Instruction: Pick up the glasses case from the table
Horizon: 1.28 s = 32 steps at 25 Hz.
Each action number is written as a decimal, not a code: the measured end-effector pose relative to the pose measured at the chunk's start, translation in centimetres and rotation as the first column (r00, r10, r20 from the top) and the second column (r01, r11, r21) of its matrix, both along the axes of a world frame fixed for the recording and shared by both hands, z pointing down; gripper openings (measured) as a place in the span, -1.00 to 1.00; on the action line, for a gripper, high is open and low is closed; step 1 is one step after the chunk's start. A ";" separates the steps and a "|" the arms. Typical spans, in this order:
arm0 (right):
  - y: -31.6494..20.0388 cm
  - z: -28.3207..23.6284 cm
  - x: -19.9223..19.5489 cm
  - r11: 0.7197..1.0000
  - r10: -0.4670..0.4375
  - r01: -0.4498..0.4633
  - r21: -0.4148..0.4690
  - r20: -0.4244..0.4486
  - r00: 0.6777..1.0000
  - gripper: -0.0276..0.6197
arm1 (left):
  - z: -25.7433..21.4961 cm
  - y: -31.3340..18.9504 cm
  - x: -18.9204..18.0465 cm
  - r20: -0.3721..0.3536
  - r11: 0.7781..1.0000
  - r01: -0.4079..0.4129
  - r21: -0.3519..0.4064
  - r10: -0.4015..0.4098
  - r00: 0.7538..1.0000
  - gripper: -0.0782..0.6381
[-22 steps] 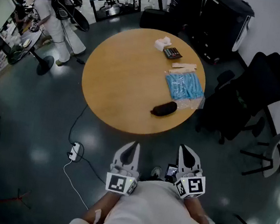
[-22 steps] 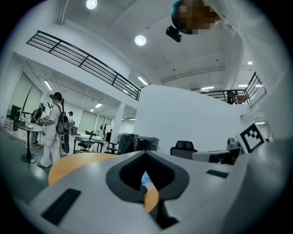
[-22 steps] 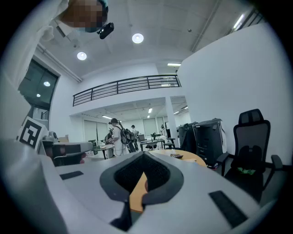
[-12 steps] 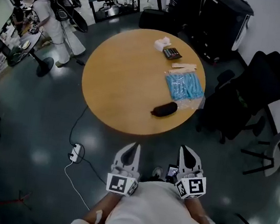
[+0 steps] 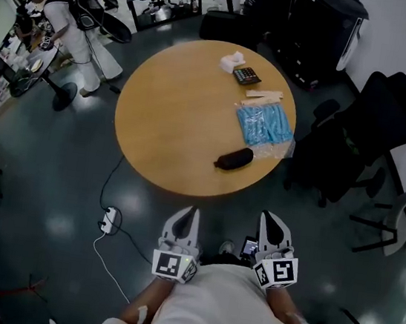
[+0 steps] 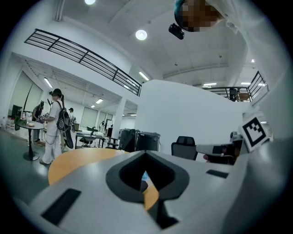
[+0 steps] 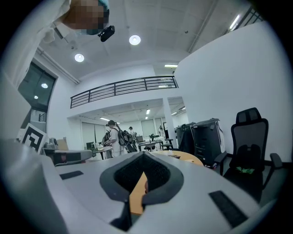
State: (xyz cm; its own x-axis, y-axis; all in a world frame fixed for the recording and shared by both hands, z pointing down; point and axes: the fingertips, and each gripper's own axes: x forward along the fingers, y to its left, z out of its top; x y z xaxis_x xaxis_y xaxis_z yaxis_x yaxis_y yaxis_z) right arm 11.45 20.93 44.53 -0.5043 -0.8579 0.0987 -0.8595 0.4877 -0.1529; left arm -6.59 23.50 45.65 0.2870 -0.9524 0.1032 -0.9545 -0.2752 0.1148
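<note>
Left tool [image 5: 192, 212] and right tool [image 5: 267, 217] sit clenched and empty at the waist, likely before any reach. The glasses case [image 5: 233, 158] lies well ahead, near the front edge of the desk [image 5: 172, 116].

counter [image 5: 172, 116]: 1 | glasses case [image 5: 233, 158]: 1 | calculator [image 5: 246, 75]: 1 | blue packet [image 5: 265, 123]: 1 | white box [image 5: 233, 61]: 1 | power strip [image 5: 108, 219] on floor: 1 | grippers: 2, left gripper [image 5: 193, 211] and right gripper [image 5: 266, 216]
</note>
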 end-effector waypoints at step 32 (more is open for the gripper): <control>-23.2 2.5 -0.4 0.997 0.052 -0.051 -0.050 0.020 0.998 -0.87 | 26.1 -21.9 8.7 0.249 0.604 -0.407 -0.685 0.719 0.649 -0.17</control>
